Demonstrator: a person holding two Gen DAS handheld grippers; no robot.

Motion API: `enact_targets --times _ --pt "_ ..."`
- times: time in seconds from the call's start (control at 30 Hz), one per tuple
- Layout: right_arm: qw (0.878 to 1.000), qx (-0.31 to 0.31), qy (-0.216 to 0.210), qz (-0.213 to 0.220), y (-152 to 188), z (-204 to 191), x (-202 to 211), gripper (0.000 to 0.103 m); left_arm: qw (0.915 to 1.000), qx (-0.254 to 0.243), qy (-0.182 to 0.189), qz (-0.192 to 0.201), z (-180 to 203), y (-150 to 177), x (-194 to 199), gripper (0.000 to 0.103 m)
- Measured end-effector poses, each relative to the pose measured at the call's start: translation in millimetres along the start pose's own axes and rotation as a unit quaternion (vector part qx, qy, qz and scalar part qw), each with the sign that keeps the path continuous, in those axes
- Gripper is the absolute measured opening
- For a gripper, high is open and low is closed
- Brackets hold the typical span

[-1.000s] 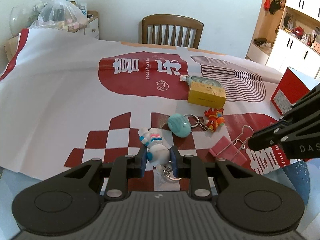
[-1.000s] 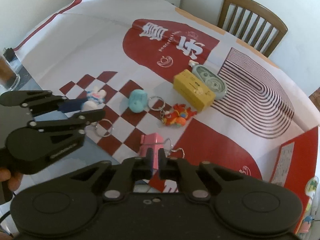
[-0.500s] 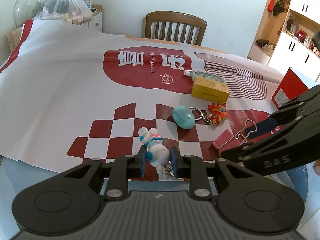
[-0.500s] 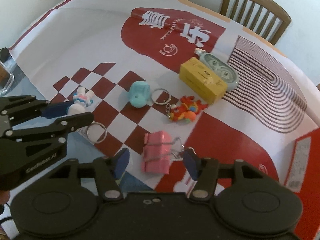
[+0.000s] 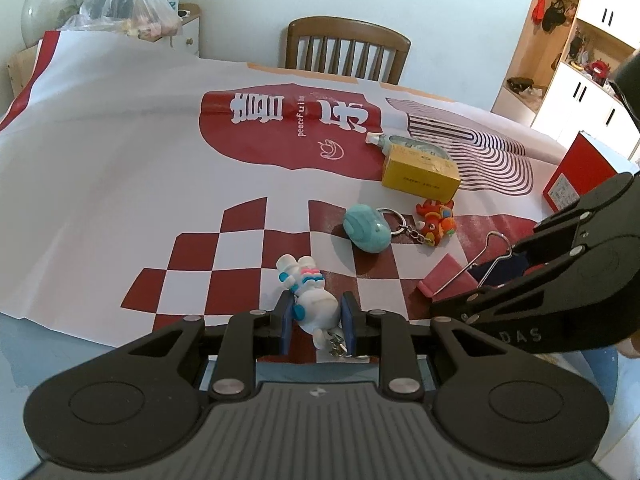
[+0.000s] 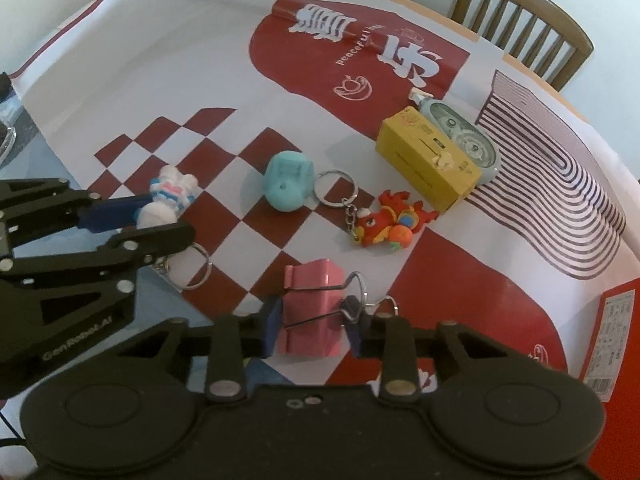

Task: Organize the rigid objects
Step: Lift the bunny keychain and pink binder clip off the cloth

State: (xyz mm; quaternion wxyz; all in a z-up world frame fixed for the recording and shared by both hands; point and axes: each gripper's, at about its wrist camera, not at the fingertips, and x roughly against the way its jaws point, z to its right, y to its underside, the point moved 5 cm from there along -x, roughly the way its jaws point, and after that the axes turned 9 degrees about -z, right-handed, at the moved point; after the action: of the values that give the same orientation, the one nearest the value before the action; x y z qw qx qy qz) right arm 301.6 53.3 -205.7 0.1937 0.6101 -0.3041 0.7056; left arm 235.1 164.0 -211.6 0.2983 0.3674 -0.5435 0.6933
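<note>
L tongs point(image 5: 316, 322) are gripping the white bunny keychain point(image 5: 310, 296) w/ both blue pads pressing its body, low on the red-and-white checked cloth point(image 5: 120, 152) covering the desk, near the cloth's front edge; the bunny's key ring point(image 6: 188, 270) is lying flat on the cloth just beside it, seen from the R wrist view at approx 8 o'clock. R tongs point(image 6: 312, 326) are straddling the pink binder clip point(image 6: 310, 312) and their jaws have just been closing in around it; the pads are sitting right at the clip's sides, one against the wire handle, though I can't tell if they're pressing yet. The clip is lying flat at the cloth's near edge, wire handles pointing to 3 o'clock in the R wrist view. In that view, the teal keychain charm point(image 6: 288, 186) is sitting at 12 o'clock from the clip, its ring linking by chain to the red dragon charm point(image 6: 390, 226) at approx 1 o'clock. Beyond those, the yellow box point(image 6: 428, 164) is lying touching the pale green correction-tape dispenser point(image 6: 466, 136) at approx 1-2 o'clock. A red box point(image 5: 576, 176) is standing at 3 o'clock in the L wrist view, and a wooden chair point(image 5: 348, 50) is standing at 12 o'clock behind the desk.
</note>
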Motion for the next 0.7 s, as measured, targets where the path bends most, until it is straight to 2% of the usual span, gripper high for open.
enact_targets --times 0.23,0.7 --pt "1.0 -0.002 -0.006 0.01 8 -7 10 0.031 1.0 -0.004 0.006 0.003 1 1 6 0.024" --pt "0.999 -0.026 -0.026 0.024 37 -5 73 0.031 0.9986 -0.026 0.046 0.009 34 -5 45 0.024"
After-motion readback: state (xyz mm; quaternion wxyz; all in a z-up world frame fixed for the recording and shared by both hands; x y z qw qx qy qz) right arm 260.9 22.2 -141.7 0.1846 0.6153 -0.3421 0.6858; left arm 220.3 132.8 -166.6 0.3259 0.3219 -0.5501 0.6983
